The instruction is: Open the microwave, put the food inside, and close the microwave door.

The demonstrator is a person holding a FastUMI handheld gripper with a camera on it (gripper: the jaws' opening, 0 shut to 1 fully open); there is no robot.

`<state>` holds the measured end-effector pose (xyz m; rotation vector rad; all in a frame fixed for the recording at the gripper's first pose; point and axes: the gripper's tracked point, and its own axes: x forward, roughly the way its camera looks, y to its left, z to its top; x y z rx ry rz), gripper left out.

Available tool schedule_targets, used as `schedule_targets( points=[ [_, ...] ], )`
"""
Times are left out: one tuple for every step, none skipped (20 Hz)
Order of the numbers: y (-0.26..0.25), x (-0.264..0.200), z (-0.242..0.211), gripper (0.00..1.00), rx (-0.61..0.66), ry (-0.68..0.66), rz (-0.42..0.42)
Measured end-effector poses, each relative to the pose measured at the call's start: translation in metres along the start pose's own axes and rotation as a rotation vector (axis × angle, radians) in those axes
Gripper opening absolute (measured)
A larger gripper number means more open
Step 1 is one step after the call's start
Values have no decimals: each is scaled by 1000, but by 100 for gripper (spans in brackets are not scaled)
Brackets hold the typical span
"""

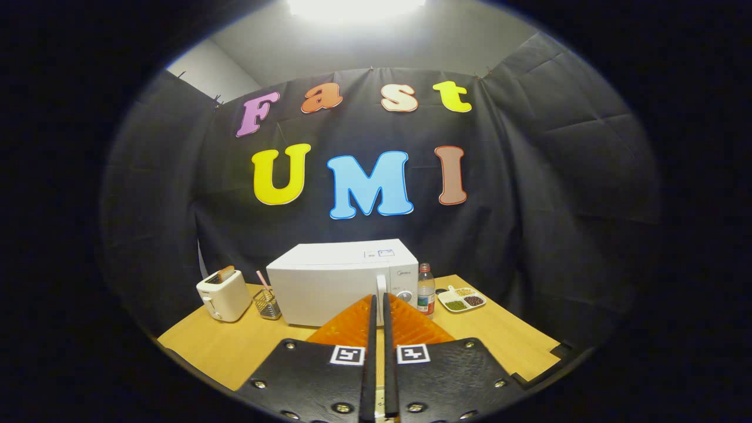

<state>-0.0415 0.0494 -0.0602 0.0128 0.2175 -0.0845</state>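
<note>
Gripper (pixel 379 298) fingers nearly together, thin gap, nothing held, tips pointing at the microwave (pixel 341 282) beyond them, door closed. Toaster (pixel 223 294) and wire basket (pixel 267 304) to its left, bottle (pixel 426 288) and snack tray (pixel 462 298) to its right, all on the table (pixel 223 346)

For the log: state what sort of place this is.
Likely a staged kitchen counter in a booth: a closed microwave, a toaster and a bottle on a wooden table. The gripper is shut, empty.

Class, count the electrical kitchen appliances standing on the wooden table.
2: the closed white microwave beyond the shut gripper, and the white toaster further left of it, past the wire basket. Others could be hidden.
</note>
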Motion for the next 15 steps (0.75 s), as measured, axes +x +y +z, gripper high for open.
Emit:
schedule_targets(
  points=[
    [-1,-5,0,12,10,-2,6],
    [-2,-9,-1,23,14,-5,9],
    [-3,-12,-1,37,13,-10,17],
    [-1,-14,-3,51,8,-12,27],
    [-1,-16,-4,65,4,-10,34],
    [-4,-16,-6,82,-1,-15,32],
    [-6,-20,-4,99,1,-17,26],
    [-9,-20,-4,99,6,-22,18],
    [-11,-21,-3,99,10,-28,10],
    [-13,-21,-3,99,9,-38,5],
    [-15,-21,-2,99,4,-44,3],
    [-17,-20,-2,99,-2,-47,2],
    [-19,-18,-3,99,-9,-48,2],
    [-22,-17,-4,99,-14,-48,2],
    [-23,-17,-3,99,-15,-50,3]
  ],
)
